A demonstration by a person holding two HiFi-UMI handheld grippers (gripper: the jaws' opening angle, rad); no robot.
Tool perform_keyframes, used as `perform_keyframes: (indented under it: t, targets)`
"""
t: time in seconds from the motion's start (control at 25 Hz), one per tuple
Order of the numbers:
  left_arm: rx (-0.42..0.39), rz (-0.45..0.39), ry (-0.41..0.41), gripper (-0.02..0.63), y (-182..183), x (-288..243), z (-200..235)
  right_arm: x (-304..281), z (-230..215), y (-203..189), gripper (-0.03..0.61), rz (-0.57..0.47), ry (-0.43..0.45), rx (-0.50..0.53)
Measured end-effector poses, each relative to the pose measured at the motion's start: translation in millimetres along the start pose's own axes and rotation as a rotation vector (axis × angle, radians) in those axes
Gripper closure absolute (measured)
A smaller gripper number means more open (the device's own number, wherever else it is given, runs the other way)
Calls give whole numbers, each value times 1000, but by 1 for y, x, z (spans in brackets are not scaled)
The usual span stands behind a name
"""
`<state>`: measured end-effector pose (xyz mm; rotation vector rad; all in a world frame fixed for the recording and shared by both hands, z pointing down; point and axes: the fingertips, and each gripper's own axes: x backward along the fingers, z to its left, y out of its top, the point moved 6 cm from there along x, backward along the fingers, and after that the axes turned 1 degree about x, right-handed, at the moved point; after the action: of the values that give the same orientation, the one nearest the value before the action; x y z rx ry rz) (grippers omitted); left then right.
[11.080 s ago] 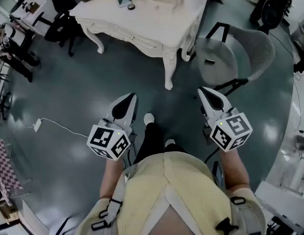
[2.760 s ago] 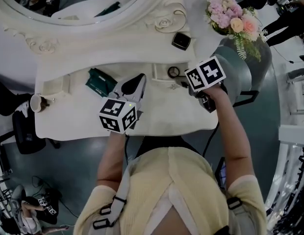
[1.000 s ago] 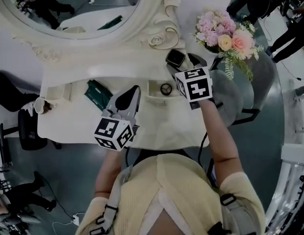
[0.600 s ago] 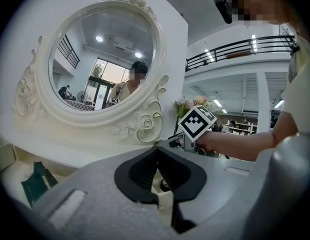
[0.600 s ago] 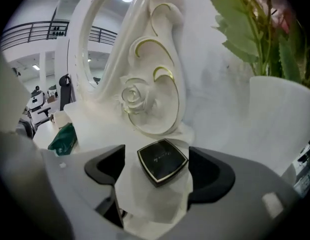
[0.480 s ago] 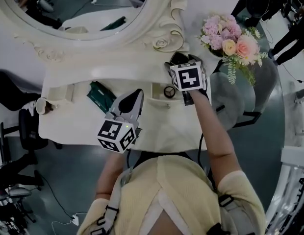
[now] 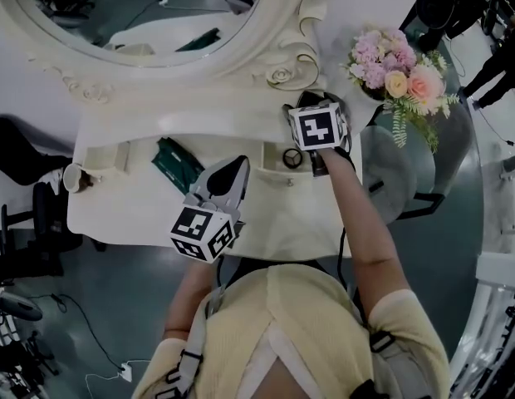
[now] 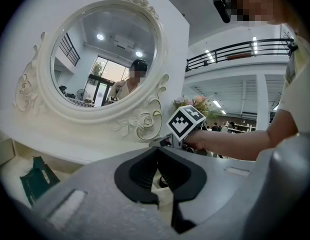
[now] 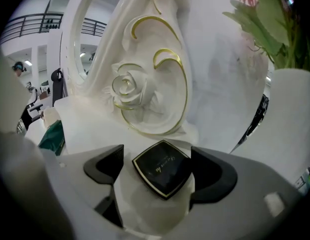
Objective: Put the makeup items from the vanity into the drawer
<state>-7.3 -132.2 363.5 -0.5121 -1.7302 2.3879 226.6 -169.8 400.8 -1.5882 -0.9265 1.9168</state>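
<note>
Pick-up step. R gripper (image 9: pixel 158 170) jaws have just been opening, now wide, straddling compact (image 9: pixel 162 174) at vanity top's (image 7: pixel 270 223) back right corner, no pinch yet. L gripper (image 7: pixel 232 169) closed, empty, mid-top. Next, I'd say: squeeze compact's sides, lift, go to drawer.

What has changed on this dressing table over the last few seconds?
The right gripper moved back toward the mirror frame. Its jaws have just been opening and now straddle the black compact without gripping it. The left gripper and the green pouch stayed where they were.
</note>
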Motion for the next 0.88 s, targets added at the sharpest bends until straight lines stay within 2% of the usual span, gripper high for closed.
perform_keyframes:
  t: [0.28, 0.68, 0.88]
  targets:
    - [5, 4, -12, 614, -3, -3, -2, 3, 6, -7, 192, -4, 5, 78]
    - [4, 5, -17, 614, -3, -4, -3, 14, 25, -12, 198, -3, 58, 107]
    - [5, 3, -10, 614, -3, -1, -2, 11, 15, -13, 198, -6, 26, 113]
